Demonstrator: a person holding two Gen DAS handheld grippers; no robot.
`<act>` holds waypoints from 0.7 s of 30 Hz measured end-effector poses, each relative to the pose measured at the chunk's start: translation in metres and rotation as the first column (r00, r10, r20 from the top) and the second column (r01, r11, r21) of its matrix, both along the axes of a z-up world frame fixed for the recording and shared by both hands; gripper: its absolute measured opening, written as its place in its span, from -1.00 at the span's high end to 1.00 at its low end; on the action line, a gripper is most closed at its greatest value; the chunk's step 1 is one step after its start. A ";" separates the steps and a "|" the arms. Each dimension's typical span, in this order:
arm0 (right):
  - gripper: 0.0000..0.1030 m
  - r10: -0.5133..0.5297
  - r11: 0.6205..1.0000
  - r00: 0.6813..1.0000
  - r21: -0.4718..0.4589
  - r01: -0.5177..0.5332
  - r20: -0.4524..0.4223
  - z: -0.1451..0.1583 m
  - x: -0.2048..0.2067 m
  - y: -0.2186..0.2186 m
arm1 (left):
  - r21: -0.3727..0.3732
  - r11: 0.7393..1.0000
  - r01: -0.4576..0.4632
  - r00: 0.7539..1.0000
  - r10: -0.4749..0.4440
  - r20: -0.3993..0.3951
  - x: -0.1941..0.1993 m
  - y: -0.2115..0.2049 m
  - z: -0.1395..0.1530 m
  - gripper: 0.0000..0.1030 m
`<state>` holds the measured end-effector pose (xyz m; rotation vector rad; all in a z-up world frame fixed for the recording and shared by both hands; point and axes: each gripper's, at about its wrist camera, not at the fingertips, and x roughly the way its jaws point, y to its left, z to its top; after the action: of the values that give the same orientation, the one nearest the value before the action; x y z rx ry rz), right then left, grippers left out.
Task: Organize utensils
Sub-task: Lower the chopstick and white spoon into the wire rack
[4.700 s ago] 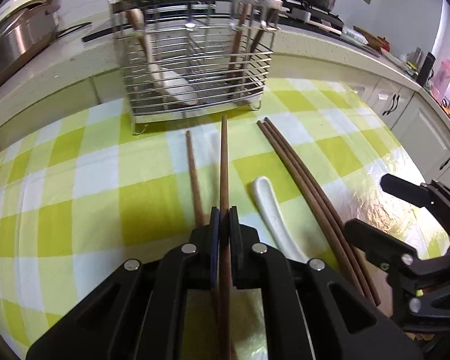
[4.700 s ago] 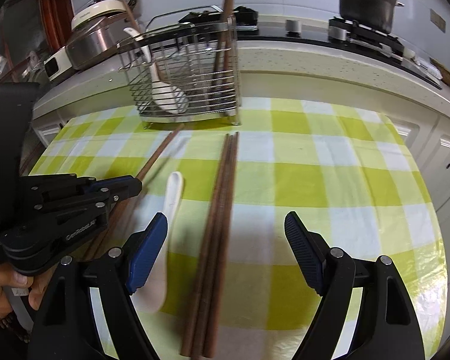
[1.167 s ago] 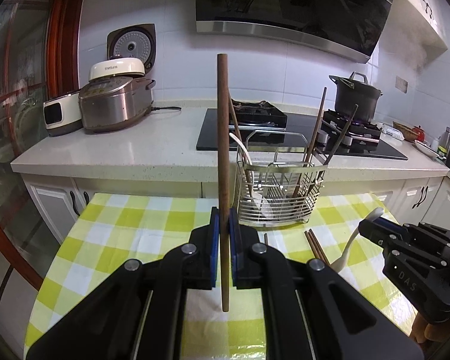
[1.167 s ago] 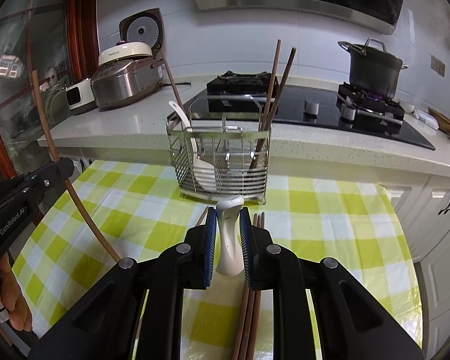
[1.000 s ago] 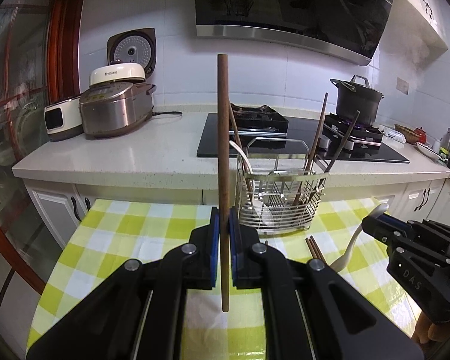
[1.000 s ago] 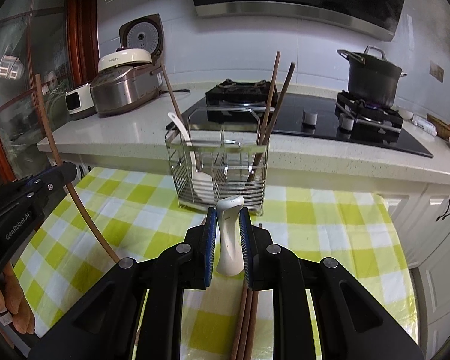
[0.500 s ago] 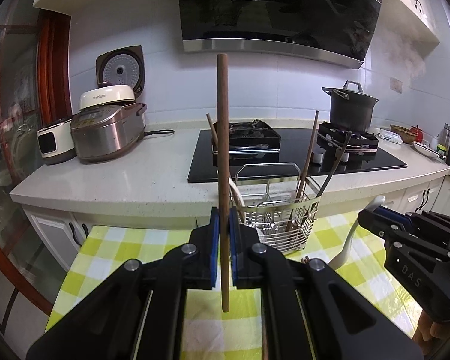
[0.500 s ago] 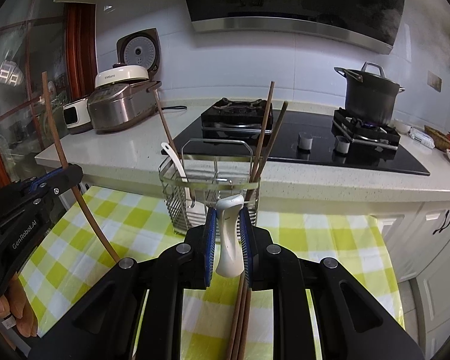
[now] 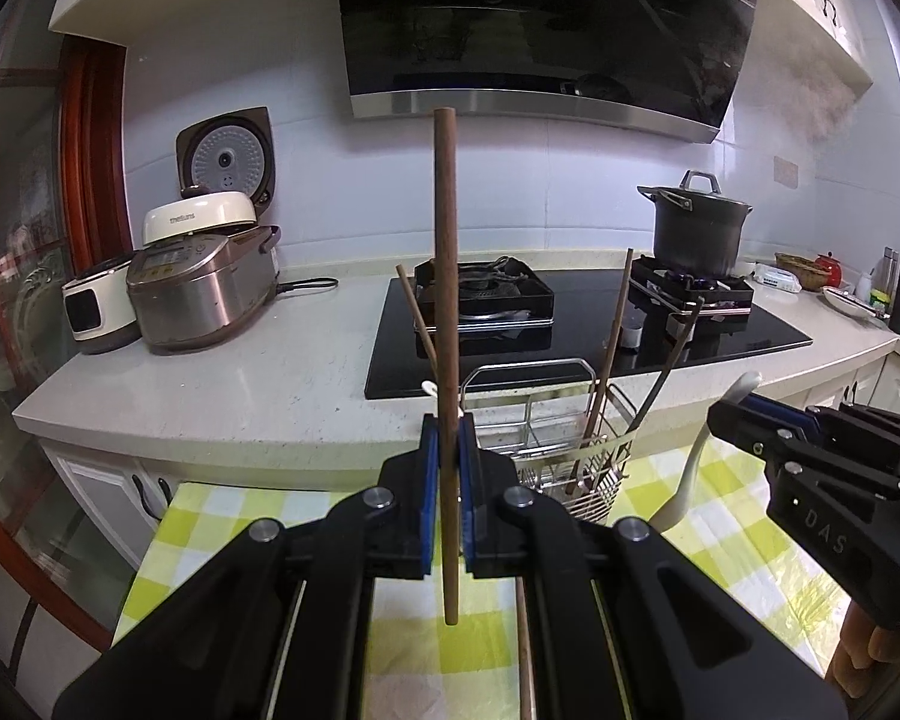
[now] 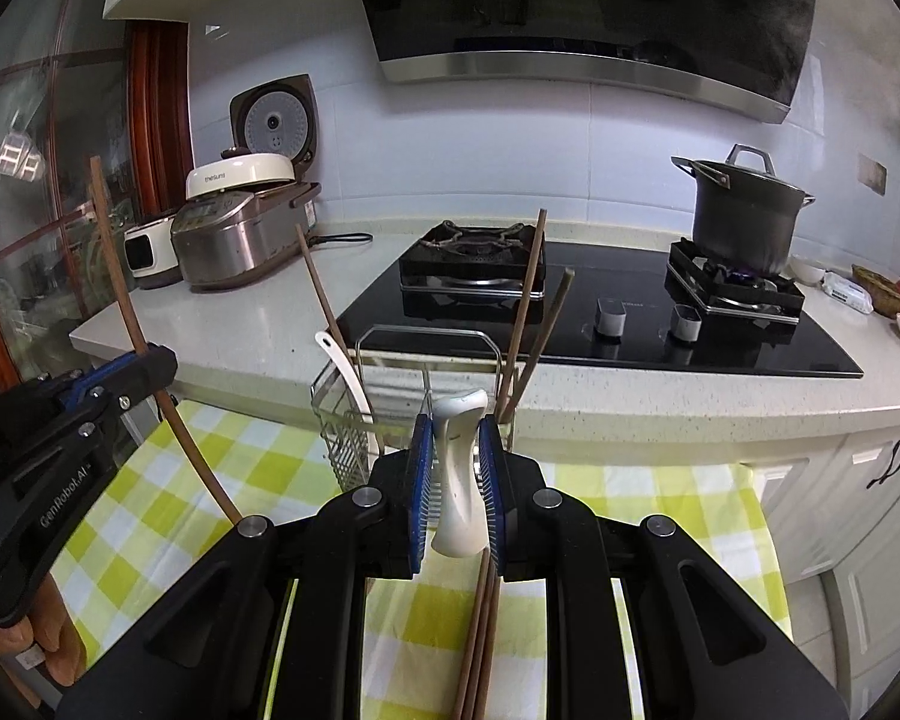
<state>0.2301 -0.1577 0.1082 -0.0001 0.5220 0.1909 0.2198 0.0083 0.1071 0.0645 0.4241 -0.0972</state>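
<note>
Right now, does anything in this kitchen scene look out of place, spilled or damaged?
Nothing looks spilled or damaged. Loose chopsticks lie on the checked tablecloth outside the wire rack, which fits unfinished sorting. The left tool grips one chopstick upright; the right tool grips a white spoon.

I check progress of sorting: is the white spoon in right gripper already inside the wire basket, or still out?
Out. The white spoon sits between the right gripper fingers, short of the wire basket.

Two wrist fisheyes side by side above the table, facing the wire rack (image 9: pixel 561 450) and stove (image 10: pixel 600 312)
</note>
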 end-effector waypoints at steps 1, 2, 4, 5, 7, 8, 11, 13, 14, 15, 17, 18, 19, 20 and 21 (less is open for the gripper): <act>0.66 0.000 1.000 1.000 0.000 0.000 0.004 0.003 0.002 0.000 | -0.003 1.000 0.003 1.000 -0.003 0.001 0.002 0.001 0.002 0.87; 0.66 0.001 1.000 1.000 0.002 -0.001 0.005 0.005 0.004 0.000 | -0.005 1.000 0.006 1.000 -0.006 0.002 0.003 0.002 0.004 0.87; 0.66 0.004 1.000 1.000 0.003 -0.004 0.013 0.011 0.006 0.001 | -0.007 1.000 0.010 1.000 -0.009 0.006 0.006 0.002 0.009 0.87; 0.66 0.004 1.000 1.000 0.001 -0.004 0.017 0.013 0.008 0.002 | -0.006 1.000 0.010 1.000 -0.010 0.010 0.008 0.002 0.011 0.87; 0.66 0.008 1.000 1.000 0.001 -0.008 0.025 0.019 0.011 0.003 | -0.004 1.000 0.011 1.000 -0.011 0.017 0.010 0.002 0.015 0.87; 0.66 0.008 1.000 1.000 -0.001 -0.008 0.030 0.021 0.013 0.003 | -0.006 1.000 0.013 1.000 -0.012 0.019 0.012 0.003 0.018 0.87; 0.66 0.009 1.000 0.999 0.000 -0.009 0.041 0.029 0.017 0.004 | -0.010 1.000 0.013 1.000 -0.013 0.026 0.016 0.004 0.024 0.87; 0.66 0.009 1.000 0.999 0.002 -0.009 0.046 0.032 0.020 0.004 | -0.014 1.000 0.014 1.000 -0.014 0.028 0.019 0.004 0.026 0.87; 0.66 0.007 1.000 0.999 0.003 -0.008 0.049 0.034 0.022 0.004 | -0.016 1.000 0.013 0.999 -0.013 0.031 0.021 0.004 0.028 0.87; 0.66 0.007 1.000 0.999 0.006 -0.007 0.051 0.036 0.024 0.004 | -0.017 1.000 0.014 0.999 -0.013 0.033 0.022 0.004 0.029 0.87; 0.66 0.009 1.000 0.999 0.008 -0.010 0.053 0.038 0.027 0.004 | -0.021 1.000 0.018 0.999 -0.017 0.038 0.024 0.004 0.032 0.87; 0.66 0.011 1.000 0.999 0.009 -0.012 0.053 0.040 0.030 0.005 | -0.021 1.000 0.019 0.999 -0.018 0.042 0.026 0.003 0.034 0.87; 0.66 0.011 1.000 0.998 0.010 -0.012 0.054 0.041 0.032 0.005 | -0.023 1.000 0.020 0.999 -0.019 0.046 0.028 0.003 0.035 0.87; 0.66 0.012 1.000 0.998 0.011 -0.012 0.054 0.042 0.034 0.005 | -0.024 0.999 0.022 0.999 -0.021 0.049 0.029 0.004 0.037 0.87; 0.66 0.013 1.000 0.998 0.014 -0.014 0.054 0.042 0.035 0.005 | -0.027 0.999 0.026 0.998 -0.024 0.057 0.031 0.004 0.040 0.87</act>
<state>0.2656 -0.1527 0.1506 0.0051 0.4674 0.2072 0.2509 0.0119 0.1466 0.0456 0.3656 -0.1253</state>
